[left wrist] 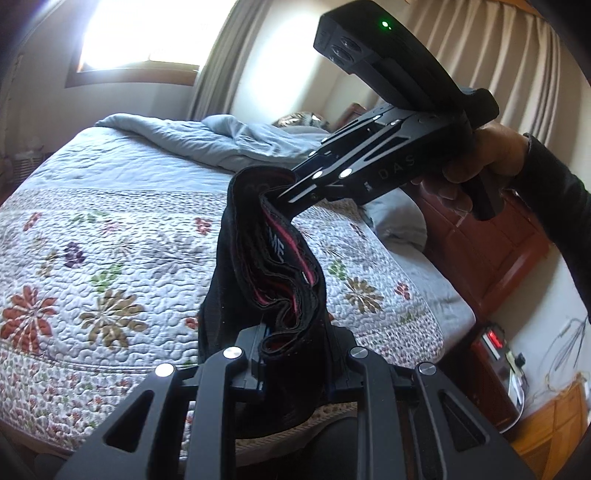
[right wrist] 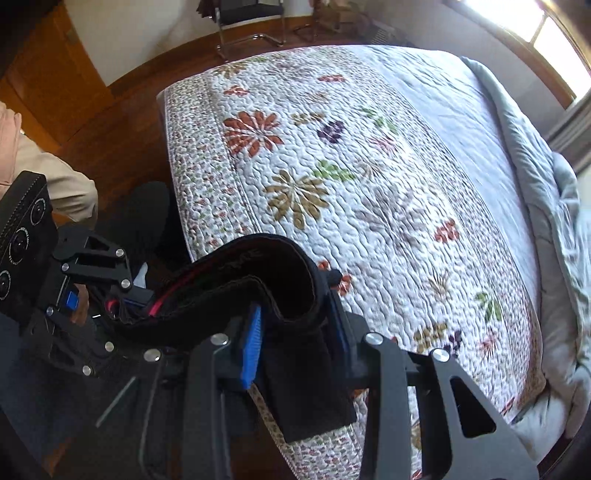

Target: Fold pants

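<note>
Black pants [left wrist: 258,266] with a red-striped waistband hang in the air between both grippers, above the near edge of the bed. My left gripper [left wrist: 291,354] is shut on one end of the waistband, at the bottom of the left wrist view. My right gripper [left wrist: 275,192], held by a hand [left wrist: 480,158], pinches the other end higher up. In the right wrist view my right gripper [right wrist: 295,317] has its blue pads [right wrist: 251,339] pressed on the bunched pants [right wrist: 258,266], and the left gripper [right wrist: 122,299] grips them at the left. The legs of the pants hang down out of sight.
A floral quilt [right wrist: 369,184] covers the bed, with a rumpled grey blanket [left wrist: 221,140] at its head. A wooden headboard [left wrist: 480,251] and a nightstand with a red-lit clock [left wrist: 493,339] stand to the right. A chair [right wrist: 251,22] stands on the wooden floor [right wrist: 122,122]. A person's beige trouser leg [right wrist: 55,177] is at the left.
</note>
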A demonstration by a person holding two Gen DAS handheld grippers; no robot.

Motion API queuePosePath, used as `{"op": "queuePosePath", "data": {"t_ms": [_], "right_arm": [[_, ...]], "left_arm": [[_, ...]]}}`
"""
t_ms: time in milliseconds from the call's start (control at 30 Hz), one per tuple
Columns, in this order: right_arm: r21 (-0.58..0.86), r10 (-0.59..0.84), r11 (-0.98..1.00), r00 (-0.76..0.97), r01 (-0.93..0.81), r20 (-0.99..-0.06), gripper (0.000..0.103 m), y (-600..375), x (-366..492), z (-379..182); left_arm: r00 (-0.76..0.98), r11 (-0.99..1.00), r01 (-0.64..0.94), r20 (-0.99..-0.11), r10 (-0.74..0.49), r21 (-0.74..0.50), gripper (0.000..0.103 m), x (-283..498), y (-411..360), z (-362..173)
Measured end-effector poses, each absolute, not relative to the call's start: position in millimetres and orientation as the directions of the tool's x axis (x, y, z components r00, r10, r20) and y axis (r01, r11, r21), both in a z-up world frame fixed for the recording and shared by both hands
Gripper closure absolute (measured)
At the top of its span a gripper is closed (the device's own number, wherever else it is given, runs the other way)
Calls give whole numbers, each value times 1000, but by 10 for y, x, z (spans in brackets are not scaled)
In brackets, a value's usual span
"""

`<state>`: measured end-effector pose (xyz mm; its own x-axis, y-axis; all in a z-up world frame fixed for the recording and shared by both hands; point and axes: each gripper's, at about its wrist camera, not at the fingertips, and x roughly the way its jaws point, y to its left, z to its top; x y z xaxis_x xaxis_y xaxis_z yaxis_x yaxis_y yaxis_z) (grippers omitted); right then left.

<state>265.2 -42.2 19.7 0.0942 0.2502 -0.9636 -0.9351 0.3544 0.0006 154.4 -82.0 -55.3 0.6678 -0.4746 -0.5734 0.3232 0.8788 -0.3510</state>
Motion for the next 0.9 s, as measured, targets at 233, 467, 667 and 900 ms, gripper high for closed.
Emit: {"op": "queuePosePath", "data": {"t_ms": [233,467,667,900], "right_arm": [[13,259,423,107,-906,-960,71,-917,2667,91],[23,267,459,114,-888,-957,72,-1217,2701,-19],[20,270,478,125,-878,-955,72,-1391,2736,-85],[17,270,500,137,-866,-953,75,-1551,2759,-152]], "left_arm": [[630,866,380,-595,-500,-326,81,1591,-1190,-650],[607,859,404,-610,-509,-315,81,1654,-1393,-705],[587,850,425,-620,-520,-311,81,1729,-1532,-756],[562,840,446,-633,-532,-309,81,1799,-1692,-822]]}}
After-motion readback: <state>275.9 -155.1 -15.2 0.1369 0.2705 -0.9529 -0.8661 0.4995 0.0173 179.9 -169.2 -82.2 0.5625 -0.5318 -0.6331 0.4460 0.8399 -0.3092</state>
